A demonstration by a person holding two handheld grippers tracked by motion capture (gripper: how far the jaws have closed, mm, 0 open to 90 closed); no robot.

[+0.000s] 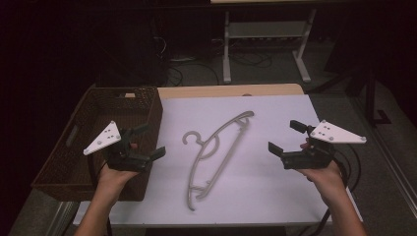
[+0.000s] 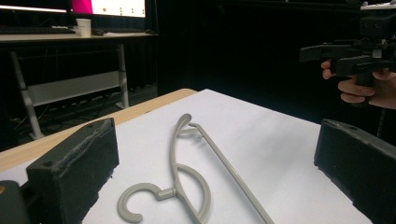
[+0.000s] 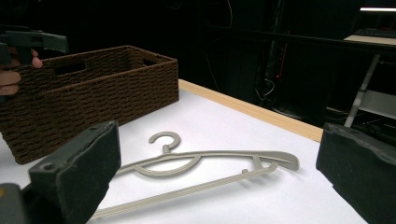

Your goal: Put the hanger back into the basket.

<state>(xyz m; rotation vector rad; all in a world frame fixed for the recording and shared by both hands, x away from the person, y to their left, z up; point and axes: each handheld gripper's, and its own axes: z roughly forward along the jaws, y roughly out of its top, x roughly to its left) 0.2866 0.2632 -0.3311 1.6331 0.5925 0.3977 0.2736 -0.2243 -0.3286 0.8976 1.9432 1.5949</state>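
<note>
A pale grey plastic hanger lies flat on the white sheet, hook toward the basket and far end pointing away to the right. My left gripper hovers open by the basket's near right corner, left of the hook. The right gripper hovers open to the hanger's right. Both are well apart from it. In the left gripper view the hanger lies between and beyond the wide jaws, with the right gripper held beyond. The right gripper view shows the hanger past its own wide jaws.
A dark brown woven basket stands at the table's left, also seen in the right gripper view. A strip of wooden tabletop shows at the far edge. A white desk frame and cables stand on the floor behind.
</note>
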